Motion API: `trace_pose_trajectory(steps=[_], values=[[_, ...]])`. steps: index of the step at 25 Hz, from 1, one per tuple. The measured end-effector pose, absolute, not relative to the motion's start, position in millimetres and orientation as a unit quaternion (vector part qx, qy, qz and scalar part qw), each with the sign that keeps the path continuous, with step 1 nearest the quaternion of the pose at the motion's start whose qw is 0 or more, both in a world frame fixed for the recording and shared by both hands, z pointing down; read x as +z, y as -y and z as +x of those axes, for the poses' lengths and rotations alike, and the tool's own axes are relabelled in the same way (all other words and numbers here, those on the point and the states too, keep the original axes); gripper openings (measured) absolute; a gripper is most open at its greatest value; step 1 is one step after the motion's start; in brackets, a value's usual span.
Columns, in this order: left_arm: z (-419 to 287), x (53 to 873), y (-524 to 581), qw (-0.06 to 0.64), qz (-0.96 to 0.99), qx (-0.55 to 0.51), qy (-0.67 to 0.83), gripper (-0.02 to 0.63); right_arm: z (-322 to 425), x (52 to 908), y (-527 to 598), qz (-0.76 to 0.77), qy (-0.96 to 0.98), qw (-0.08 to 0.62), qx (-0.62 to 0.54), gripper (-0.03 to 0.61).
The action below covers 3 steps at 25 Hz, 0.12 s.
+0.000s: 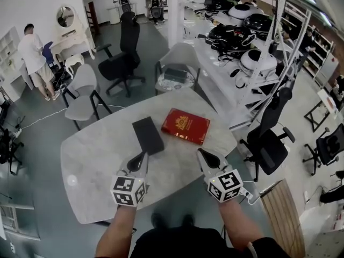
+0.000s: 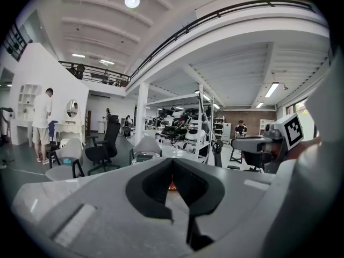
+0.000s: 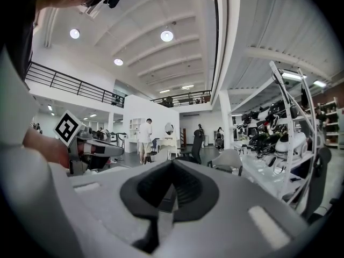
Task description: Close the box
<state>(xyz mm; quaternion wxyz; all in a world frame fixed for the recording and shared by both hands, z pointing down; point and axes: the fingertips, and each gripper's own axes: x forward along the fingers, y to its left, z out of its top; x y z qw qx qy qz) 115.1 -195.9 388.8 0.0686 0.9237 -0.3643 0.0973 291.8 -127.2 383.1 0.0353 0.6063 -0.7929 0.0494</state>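
Holding left claw (image 1: 143, 156) and right claw (image 1: 200, 152) near level above pale oval bench (image 1: 91, 165), both pressed together, empty. Short of flat red box (image 1: 186, 126) and dark grey slab (image 1: 148, 135).

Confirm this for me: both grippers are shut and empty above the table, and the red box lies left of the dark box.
Wrong on one point: the red box lies right of the dark box, not left, as the head view shows. The rest holds: the left gripper and the right gripper are both shut and empty above the table.
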Motion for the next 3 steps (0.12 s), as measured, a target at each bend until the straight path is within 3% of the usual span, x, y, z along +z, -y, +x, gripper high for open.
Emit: trace_pose_trajectory(steps=[3], values=[[116.5, 390.5, 196.0, 0.073, 0.923, 0.098, 0.364, 0.011, 294.0, 384.2, 127.1, 0.603, 0.795, 0.032, 0.055, 0.002]])
